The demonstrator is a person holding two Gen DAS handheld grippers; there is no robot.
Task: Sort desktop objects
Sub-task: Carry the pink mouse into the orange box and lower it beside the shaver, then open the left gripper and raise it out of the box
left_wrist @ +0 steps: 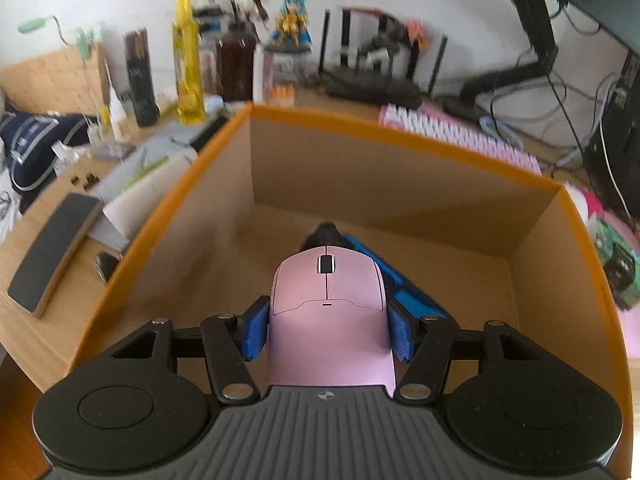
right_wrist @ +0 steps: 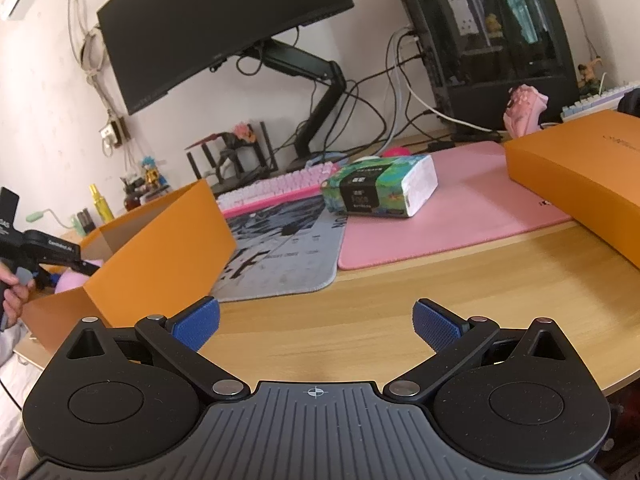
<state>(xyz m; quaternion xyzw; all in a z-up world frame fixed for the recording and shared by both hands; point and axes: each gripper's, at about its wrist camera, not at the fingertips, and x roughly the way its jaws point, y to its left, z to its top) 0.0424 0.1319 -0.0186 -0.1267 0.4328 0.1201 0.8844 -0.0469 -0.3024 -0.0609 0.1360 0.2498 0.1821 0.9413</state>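
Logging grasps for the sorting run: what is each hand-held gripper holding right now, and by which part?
The left hand-held gripper holds the pink mouse by its two sides, over the orange box. The right hand-held gripper holds nothing.

left gripper [left_wrist: 328, 330] jaws clamped on a load, right gripper [right_wrist: 316, 322] jaws spread wide

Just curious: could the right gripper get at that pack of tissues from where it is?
Probably yes: the right gripper is open and empty, and only bare desk and pink mat lie before the tissue pack.
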